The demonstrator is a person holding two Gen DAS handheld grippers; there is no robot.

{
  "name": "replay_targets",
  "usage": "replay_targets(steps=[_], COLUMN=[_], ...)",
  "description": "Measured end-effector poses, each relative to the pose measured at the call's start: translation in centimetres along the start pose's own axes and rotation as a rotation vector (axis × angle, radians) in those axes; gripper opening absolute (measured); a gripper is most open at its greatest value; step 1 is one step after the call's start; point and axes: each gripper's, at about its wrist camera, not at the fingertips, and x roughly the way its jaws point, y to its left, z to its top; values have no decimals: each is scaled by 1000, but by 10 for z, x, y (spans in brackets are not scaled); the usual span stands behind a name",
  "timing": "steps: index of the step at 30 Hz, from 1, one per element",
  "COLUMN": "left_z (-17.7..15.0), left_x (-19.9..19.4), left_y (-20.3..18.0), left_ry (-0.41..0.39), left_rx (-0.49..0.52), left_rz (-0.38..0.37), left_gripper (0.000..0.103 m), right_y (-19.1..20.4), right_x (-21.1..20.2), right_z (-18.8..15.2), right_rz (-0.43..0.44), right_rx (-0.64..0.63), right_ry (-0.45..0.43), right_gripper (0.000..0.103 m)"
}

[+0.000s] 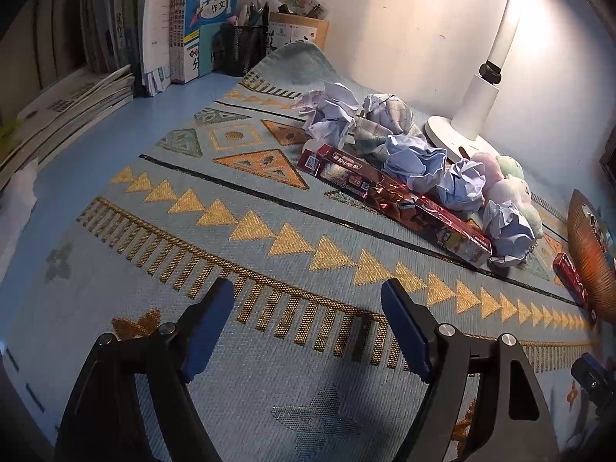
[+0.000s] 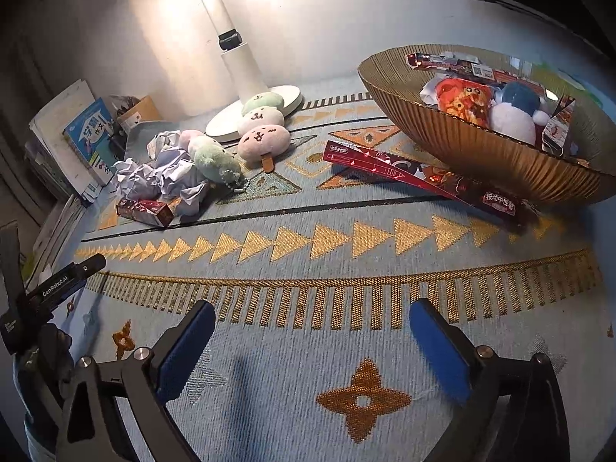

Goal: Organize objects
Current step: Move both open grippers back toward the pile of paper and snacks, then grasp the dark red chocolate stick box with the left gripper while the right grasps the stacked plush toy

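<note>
Centrally, at the bottom of each wrist view, the left gripper (image 1: 308, 327) and the right gripper (image 2: 312, 342) are seen with jaws spread apart and nothing between them, above the patterned mat (image 2: 308, 269). At the upper right of the right wrist view, a ribbed golden bowl (image 2: 462, 142) is filled with plush toys (image 2: 516, 107) and red packets (image 2: 454, 63), and a long red box (image 2: 404, 173) is tucked partly under its lower edge. Crumpled paper balls (image 2: 161, 177), three-ball plush skewers (image 2: 261, 127) and a small red box (image 2: 146, 210) are piled at left centre beside the lamp base (image 2: 285, 104), while a mesh pen holder (image 1: 242, 50) holding pens is seen at the upper left of the left wrist view.
</note>
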Motion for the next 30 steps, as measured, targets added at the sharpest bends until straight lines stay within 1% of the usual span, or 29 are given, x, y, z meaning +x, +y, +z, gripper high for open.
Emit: replay_targets(steps=[20,21,22,24,25,26,27,29,30], left_z=[0,2,7,19,24,30,35,44,46], left_x=[1,1,1,6,12,17,24,33,37], left_y=[-4,-4,-2,4,2,-3,-12,-32,-41], left_ry=[5,5,10,41,63,79,80,49,28], left_rx=[11,3,-29,-176,-221,-238,-223,-173,-153], left_rz=[10,-3,-37,-163,-189,-189,-166,-91,-76], left_gripper=[80,80,80,80,80,80,79,78,78], right_y=[1,1,1,1,1,1,2,2,2], right_x=[1,1,2,2,2,2,2,2,2], right_z=[1,1,1,1,2,1,1,1,1], right_rz=[1,0,-1,-1,-1,-2,-4,-5,-6], right_rx=[-4,-6,-7,-8,-9,-9,-10,-11,-12], right_ry=[4,5,6,7,7,7,8,8,9], right_gripper=[103,103,103,103,103,103,103,103,103])
